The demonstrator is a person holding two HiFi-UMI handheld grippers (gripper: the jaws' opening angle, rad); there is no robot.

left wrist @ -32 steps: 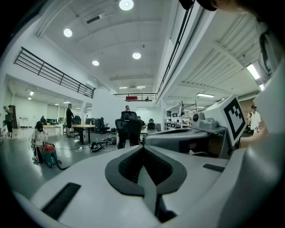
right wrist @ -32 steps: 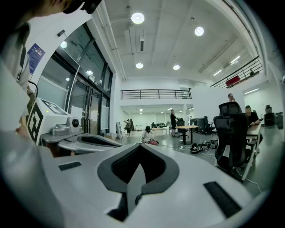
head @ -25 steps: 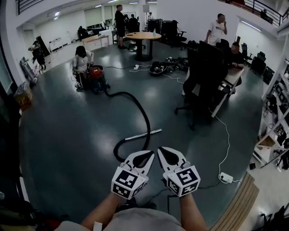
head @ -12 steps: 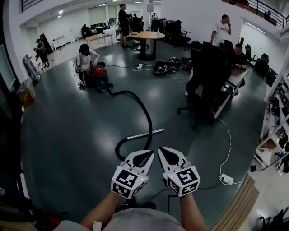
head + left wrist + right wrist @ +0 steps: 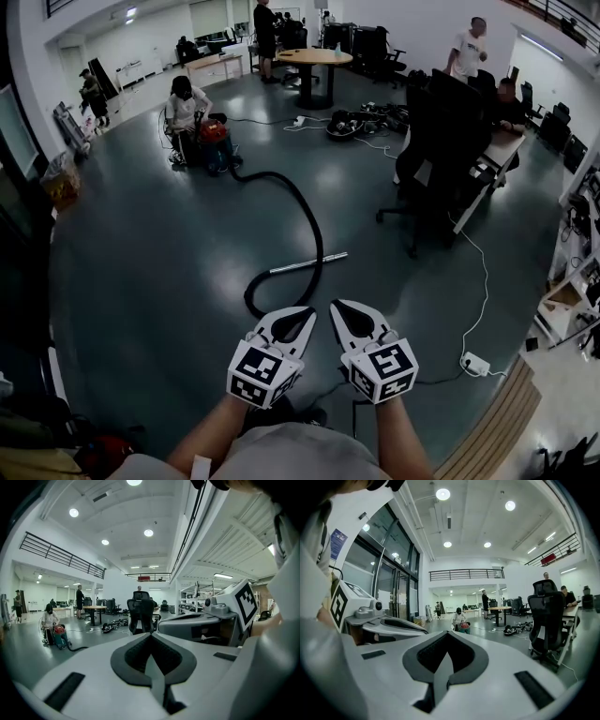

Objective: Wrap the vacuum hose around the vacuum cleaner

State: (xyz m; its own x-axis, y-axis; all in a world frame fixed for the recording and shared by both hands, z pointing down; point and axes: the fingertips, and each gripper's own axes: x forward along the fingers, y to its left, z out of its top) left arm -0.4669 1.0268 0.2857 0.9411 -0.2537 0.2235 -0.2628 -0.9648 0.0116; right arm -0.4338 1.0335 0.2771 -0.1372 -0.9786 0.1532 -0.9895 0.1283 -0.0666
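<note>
Vacuum hose (image 5: pixel 305 211) lay uncoiled across the middle of the floor (image 5: pixel 141 262). It ran from the red vacuum cleaner (image 5: pixel 214 141) at the far left, beside a seated person (image 5: pixel 185 105), to a loop near the left gripper (image 5: pixel 304 313) and right gripper (image 5: pixel 337 306), both clenched empty. Dragging it might topple the cleaner. A second earlier, the cleaner sat further left in view.

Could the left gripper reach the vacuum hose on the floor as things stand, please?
Probably not yet: the left gripper is shut and held well above the floor, where the hose lies ahead. Nothing stands in between, though.
</note>
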